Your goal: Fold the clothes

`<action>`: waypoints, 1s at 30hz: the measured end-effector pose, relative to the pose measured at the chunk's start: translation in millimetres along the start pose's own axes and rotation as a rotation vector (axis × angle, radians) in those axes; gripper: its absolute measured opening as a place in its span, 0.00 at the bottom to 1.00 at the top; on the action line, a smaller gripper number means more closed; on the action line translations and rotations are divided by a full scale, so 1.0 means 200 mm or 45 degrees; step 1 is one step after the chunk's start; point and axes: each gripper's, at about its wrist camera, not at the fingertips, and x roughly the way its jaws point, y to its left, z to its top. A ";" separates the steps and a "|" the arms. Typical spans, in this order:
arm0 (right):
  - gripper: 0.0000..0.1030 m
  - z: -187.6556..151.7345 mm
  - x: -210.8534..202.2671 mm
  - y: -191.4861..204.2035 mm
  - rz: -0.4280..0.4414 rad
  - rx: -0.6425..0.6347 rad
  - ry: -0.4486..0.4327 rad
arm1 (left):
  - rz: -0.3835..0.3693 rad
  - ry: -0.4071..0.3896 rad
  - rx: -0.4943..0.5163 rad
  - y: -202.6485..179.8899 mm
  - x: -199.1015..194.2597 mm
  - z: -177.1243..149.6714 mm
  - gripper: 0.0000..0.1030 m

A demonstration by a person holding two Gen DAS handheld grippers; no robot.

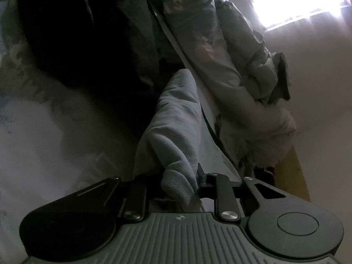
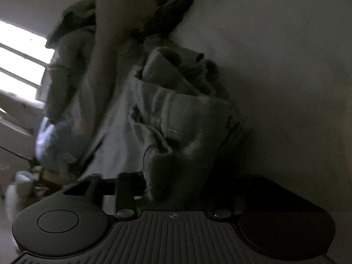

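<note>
My left gripper is shut on a fold of a light grey garment, which stretches away from the jaws toward the middle of the left wrist view. My right gripper is shut on a bunched, greenish-grey hem of the garment; the cloth piles up right in front of the jaws and hides the fingertips. The right wrist view is dark and blurred. The rest of the garment hangs between the two grippers.
A patterned bedspread lies at the left. A dark shape fills the upper left. More cloth hangs at the right, before a pale wall and a bright window. A window shows left in the right wrist view.
</note>
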 end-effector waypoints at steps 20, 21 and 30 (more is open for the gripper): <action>0.31 0.07 -0.68 -0.22 -0.119 -0.112 0.156 | 0.075 0.119 -0.134 -0.04 -0.28 -0.53 0.22; 0.37 0.06 -0.68 -0.23 -0.155 -0.089 0.166 | 0.087 0.111 -0.114 -0.04 -0.28 -0.53 0.22; 0.75 0.03 -0.85 -0.16 -0.379 -0.133 0.089 | 0.103 0.059 -0.060 -0.10 -0.27 -0.57 0.22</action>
